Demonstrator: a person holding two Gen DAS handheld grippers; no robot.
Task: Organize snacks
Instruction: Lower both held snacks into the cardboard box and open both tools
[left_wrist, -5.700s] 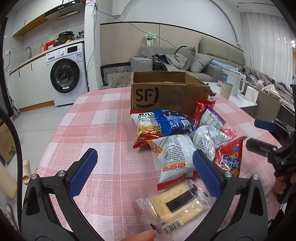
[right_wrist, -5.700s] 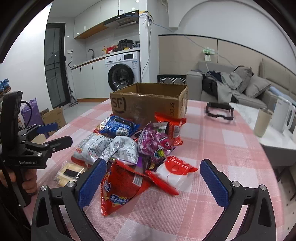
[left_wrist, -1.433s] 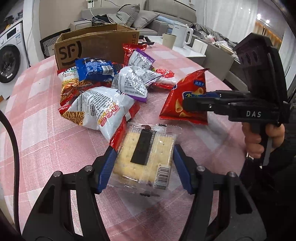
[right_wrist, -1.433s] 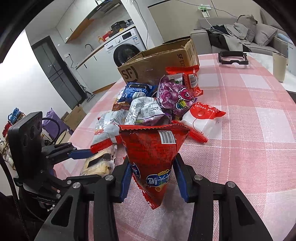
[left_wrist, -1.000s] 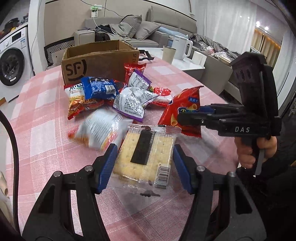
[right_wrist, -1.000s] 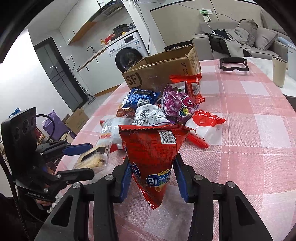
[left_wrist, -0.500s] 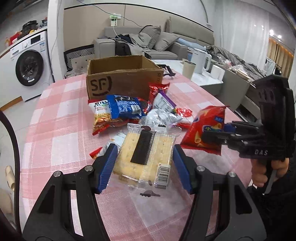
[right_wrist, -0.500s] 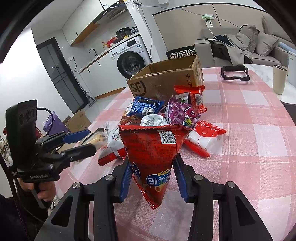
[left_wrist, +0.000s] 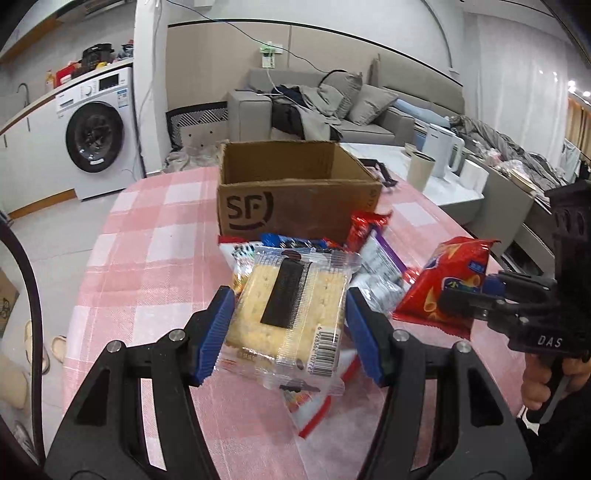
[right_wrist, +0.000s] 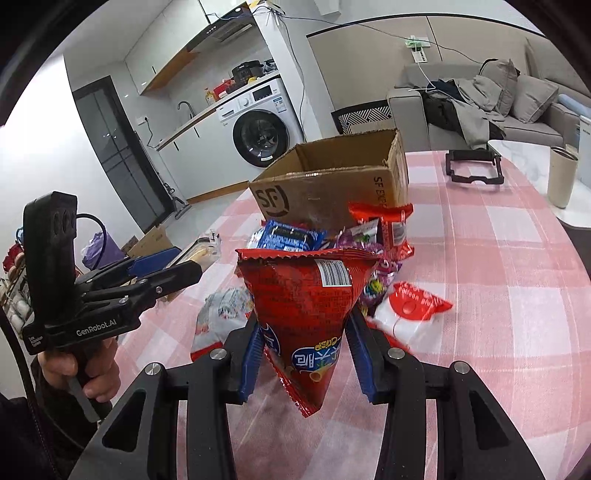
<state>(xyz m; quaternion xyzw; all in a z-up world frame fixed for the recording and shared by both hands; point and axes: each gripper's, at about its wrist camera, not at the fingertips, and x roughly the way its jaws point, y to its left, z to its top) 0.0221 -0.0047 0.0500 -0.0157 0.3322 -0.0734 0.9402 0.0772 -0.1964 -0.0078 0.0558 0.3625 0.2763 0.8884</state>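
My left gripper (left_wrist: 290, 325) is shut on a clear pack of crackers (left_wrist: 290, 301) and holds it in the air above the pink checked table (left_wrist: 147, 258). My right gripper (right_wrist: 306, 347) is shut on a red crisp bag (right_wrist: 308, 299), also lifted; that bag shows in the left wrist view (left_wrist: 448, 282). An open brown SF cardboard box (left_wrist: 295, 195) stands behind the snack pile; it also shows in the right wrist view (right_wrist: 332, 184). Several snack bags lie in front of the box, among them a blue one (right_wrist: 286, 234) and a red-and-white one (right_wrist: 412, 312).
A black frame (right_wrist: 472, 166) lies on the table's far right side. A beige cup (right_wrist: 561, 175) and a white kettle (left_wrist: 443, 149) stand on a side table beyond. A washing machine (left_wrist: 96, 133) and a sofa (left_wrist: 332, 107) are behind.
Both grippers closed on their snacks and lifted them off the table. They have moved up and towards the box, which now looks nearer and more open to view.
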